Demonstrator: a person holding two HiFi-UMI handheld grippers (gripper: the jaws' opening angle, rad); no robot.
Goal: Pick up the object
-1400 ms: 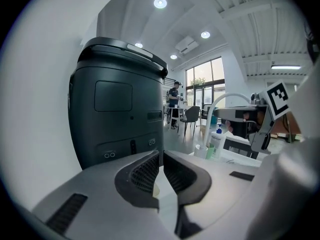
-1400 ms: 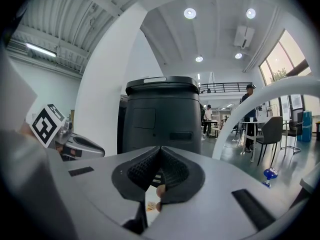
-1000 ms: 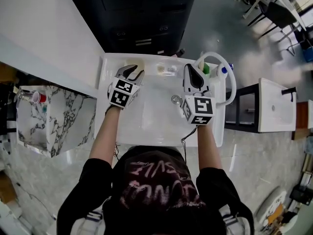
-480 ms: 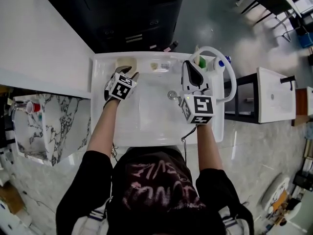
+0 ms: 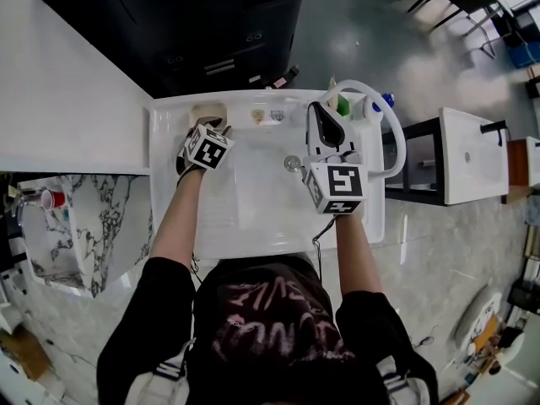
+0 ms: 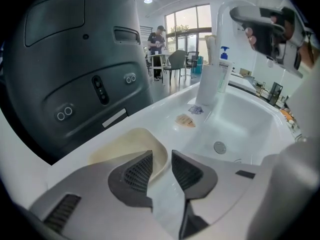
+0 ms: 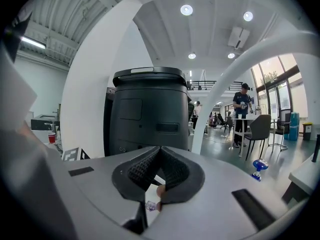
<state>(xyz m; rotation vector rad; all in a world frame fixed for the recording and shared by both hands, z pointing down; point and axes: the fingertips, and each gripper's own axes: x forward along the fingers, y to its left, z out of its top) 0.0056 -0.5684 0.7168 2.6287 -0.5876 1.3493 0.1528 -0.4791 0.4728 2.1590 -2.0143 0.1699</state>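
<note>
Closing its parted jaws toward the beige dish (image 6: 125, 146) just ahead, the left gripper (image 6: 161, 156) holds nothing yet, so gripping and lifting remain; the right gripper (image 7: 160, 154) is closed, empty.

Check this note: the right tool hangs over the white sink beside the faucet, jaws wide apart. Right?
No. The right tool hangs over the white sink beside the faucet, but its jaws are shut together, not wide apart; the right gripper view shows the pads meeting.

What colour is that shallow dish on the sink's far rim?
Cream dish, faintly yellowed; clearest in the left gripper view.
</note>
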